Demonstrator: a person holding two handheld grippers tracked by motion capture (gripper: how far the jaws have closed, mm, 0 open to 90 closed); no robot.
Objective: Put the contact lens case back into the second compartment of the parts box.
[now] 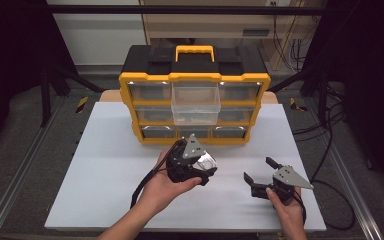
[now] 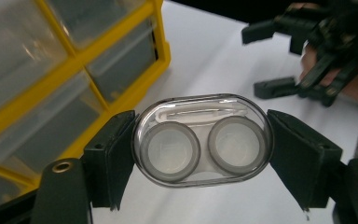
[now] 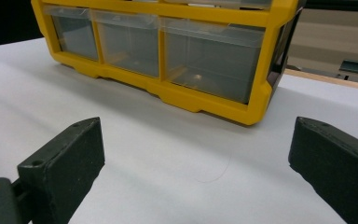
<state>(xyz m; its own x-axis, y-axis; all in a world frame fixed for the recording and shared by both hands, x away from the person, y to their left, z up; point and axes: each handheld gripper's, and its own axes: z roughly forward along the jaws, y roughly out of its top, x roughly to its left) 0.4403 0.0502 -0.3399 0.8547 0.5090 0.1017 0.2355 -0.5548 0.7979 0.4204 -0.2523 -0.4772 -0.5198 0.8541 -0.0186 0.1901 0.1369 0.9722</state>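
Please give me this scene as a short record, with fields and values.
surface: white table
cabinet: yellow and black drawer cabinet, at the table's far side
open drawer: top middle drawer, pulled out
left gripper: shut on a clear lens case, held by its two ends
right gripper: open, holds nothing, above the table near the cabinet's bottom row

- Left gripper (image 2: 200,140): jaws closed on something clear, seemingly raised off the surface.
- Right gripper (image 1: 261,175): jaws spread wide apart, held low.
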